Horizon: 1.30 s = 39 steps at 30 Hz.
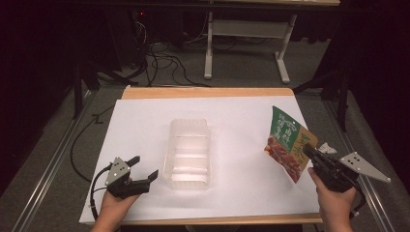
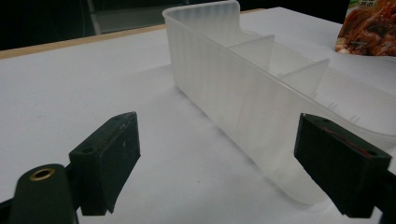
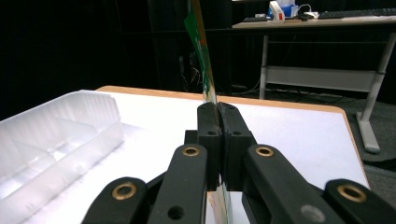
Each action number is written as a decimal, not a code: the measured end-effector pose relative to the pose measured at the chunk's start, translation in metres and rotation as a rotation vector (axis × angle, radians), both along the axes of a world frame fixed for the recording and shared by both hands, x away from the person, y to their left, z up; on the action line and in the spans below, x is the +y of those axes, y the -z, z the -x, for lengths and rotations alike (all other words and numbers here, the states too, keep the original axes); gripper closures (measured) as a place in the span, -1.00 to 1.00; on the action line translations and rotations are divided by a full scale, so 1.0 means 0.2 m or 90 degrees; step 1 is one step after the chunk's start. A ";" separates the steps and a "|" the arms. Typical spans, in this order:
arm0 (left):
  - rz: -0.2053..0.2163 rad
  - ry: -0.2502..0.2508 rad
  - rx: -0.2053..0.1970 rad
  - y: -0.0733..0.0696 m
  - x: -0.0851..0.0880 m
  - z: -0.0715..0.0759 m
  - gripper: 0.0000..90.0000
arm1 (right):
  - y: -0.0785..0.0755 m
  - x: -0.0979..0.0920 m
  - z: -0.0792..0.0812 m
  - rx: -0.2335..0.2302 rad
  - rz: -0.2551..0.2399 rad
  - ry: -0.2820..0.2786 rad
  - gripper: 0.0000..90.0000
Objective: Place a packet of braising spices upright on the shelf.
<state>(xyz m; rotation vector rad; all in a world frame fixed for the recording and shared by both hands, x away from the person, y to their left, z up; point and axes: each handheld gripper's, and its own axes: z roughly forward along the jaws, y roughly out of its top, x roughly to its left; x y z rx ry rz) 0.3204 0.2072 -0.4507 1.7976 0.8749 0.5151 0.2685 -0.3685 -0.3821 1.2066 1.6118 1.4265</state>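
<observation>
A: Our right gripper (image 1: 309, 153) pinches the green-and-orange printed foil snack pouch (image 1: 288, 143) by its edge, lifted over the white table (image 1: 145, 125).

B: It looks light and floppy; our left gripper (image 1: 143, 166) gapes empty beside the clear ribbed plastic tray (image 1: 188, 151).

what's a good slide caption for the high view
Right gripper holds a green snack pouch above the white table; open left gripper waits beside a clear divided tray.

Green snack pouch (image 1: 289, 143) upright, off table; clear divided tray (image 1: 187, 147) mid-table.
</observation>
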 end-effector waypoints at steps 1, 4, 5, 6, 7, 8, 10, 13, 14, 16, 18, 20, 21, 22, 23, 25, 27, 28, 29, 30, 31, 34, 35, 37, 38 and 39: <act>0.001 0.000 0.000 0.00 0.00 0.00 -0.67 | 0.00 0.00 0.00 0.001 0.000 0.001 0.99; 0.000 0.002 0.000 0.00 0.00 0.00 -0.66 | 0.01 -0.01 0.02 0.002 0.002 0.003 0.98; 0.000 0.002 0.000 0.00 0.00 0.00 -0.67 | 0.01 -0.01 0.02 0.004 0.002 0.005 0.98; 0.000 0.002 0.000 0.00 0.00 0.00 -0.67 | 0.01 -0.02 0.02 0.005 0.004 0.009 0.98; 0.001 0.001 0.000 0.00 0.00 0.00 -0.67 | 0.02 -0.02 0.02 0.006 0.006 0.011 0.97; 0.000 0.002 0.001 0.00 0.00 0.00 -0.67 | 0.02 -0.02 0.01 0.008 0.006 0.010 0.96; 0.000 0.001 -0.001 0.00 0.00 0.00 -0.67 | 0.03 -0.02 0.01 0.017 0.011 0.007 0.93; 0.002 0.000 -0.001 0.00 0.00 0.00 -0.67 | 0.05 -0.03 -0.01 0.030 0.014 0.007 0.89; 0.002 0.000 -0.001 0.00 0.00 0.00 -0.67 | 0.05 -0.03 -0.01 0.034 0.012 0.007 0.87; 0.001 0.000 -0.001 0.00 0.00 0.00 -0.67 | 0.06 -0.04 -0.02 0.039 0.012 0.005 0.84; 0.000 0.001 0.000 0.00 0.00 0.00 -0.67 | 0.07 -0.05 -0.02 0.046 0.010 0.004 0.78; -0.002 0.003 0.000 0.00 0.00 0.00 -0.67 | 0.08 -0.05 -0.03 0.053 0.011 0.002 0.71; 0.000 0.002 0.000 0.00 0.00 0.00 -0.66 | 0.09 -0.05 -0.03 0.058 0.015 0.002 0.67; -0.002 0.003 0.000 0.00 0.00 0.00 -0.67 | 0.09 -0.05 -0.04 0.057 0.016 0.001 0.65; 0.000 0.002 -0.001 0.00 0.00 0.00 -0.67 | 0.10 -0.05 -0.04 0.059 0.014 0.001 0.62; 0.002 0.001 -0.001 0.00 0.00 0.00 -0.66 | 0.10 -0.05 -0.05 0.066 0.013 -0.007 0.57; 0.001 0.003 0.000 0.00 0.00 0.00 -0.67 | 0.11 -0.05 -0.06 0.073 0.018 -0.011 0.57; -0.001 0.004 0.000 0.00 0.00 0.00 -0.66 | 0.12 -0.05 -0.07 0.079 0.022 -0.015 0.57; -0.003 0.004 0.000 0.00 0.00 0.00 -0.67 | 0.12 -0.05 -0.07 0.087 0.027 -0.013 0.58; -0.002 0.005 0.000 0.00 0.00 0.00 -0.67 | 0.12 -0.05 -0.08 0.089 0.031 -0.013 0.60; -0.003 0.005 -0.001 0.00 0.00 0.00 -0.67 | 0.12 -0.05 -0.08 0.092 0.036 -0.013 0.62; -0.002 0.004 0.000 0.00 0.00 0.00 -0.67 | 0.12 -0.04 -0.08 0.100 0.043 -0.013 0.81; -0.002 0.003 -0.001 0.00 0.00 0.00 -0.67 | 0.12 -0.04 -0.08 0.102 0.043 -0.012 0.85; -0.002 0.003 -0.001 0.00 -0.01 -0.01 -0.67 | 0.13 -0.05 -0.09 0.106 0.035 -0.018 0.95; -0.002 0.003 -0.001 0.00 -0.01 -0.01 -0.67 | 0.13 -0.05 -0.09 0.106 0.035 -0.018 0.95; -0.003 0.004 -0.001 0.00 -0.01 0.00 -0.67 | 0.13 -0.05 -0.09 0.106 0.032 -0.019 0.98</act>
